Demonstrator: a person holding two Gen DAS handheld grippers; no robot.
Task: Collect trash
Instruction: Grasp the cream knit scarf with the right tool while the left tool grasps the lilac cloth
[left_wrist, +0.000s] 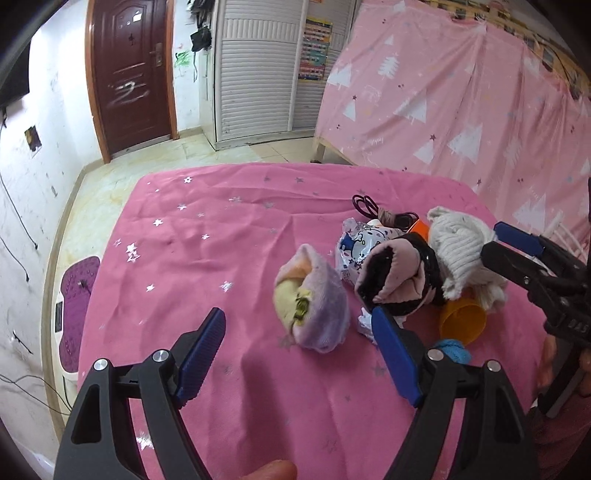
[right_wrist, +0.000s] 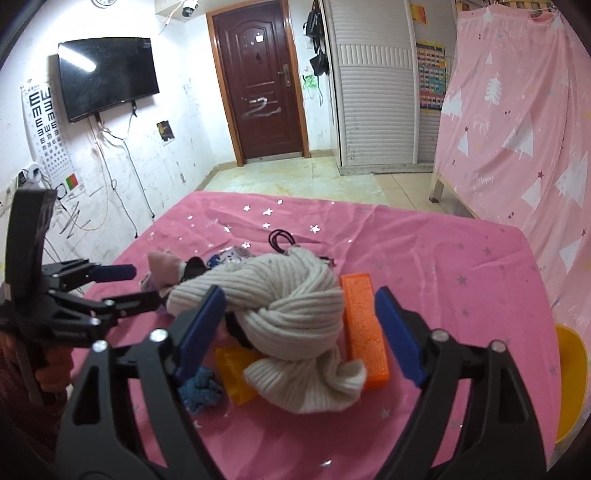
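Observation:
A pile of items lies on the pink cloth (left_wrist: 221, 258). In the left wrist view my left gripper (left_wrist: 299, 332) is open, its jaws either side of a rolled lilac and yellow sock (left_wrist: 314, 302). Beside it lie a printed plastic wrapper (left_wrist: 354, 243), a pink and black sock bundle (left_wrist: 395, 277), a cream knit roll (left_wrist: 458, 254) and an orange cup (left_wrist: 461, 321). My right gripper (right_wrist: 299, 317) is open around the cream knit roll (right_wrist: 295, 321). An orange box (right_wrist: 364, 325) lies to its right.
A blue cloth scrap (right_wrist: 199, 391) and a yellow block (right_wrist: 236, 373) lie near the roll. A black cord (right_wrist: 280, 238) lies further back. A yellow bowl (right_wrist: 569, 376) sits at the right edge. A pink curtain (right_wrist: 517, 129) hangs on the right.

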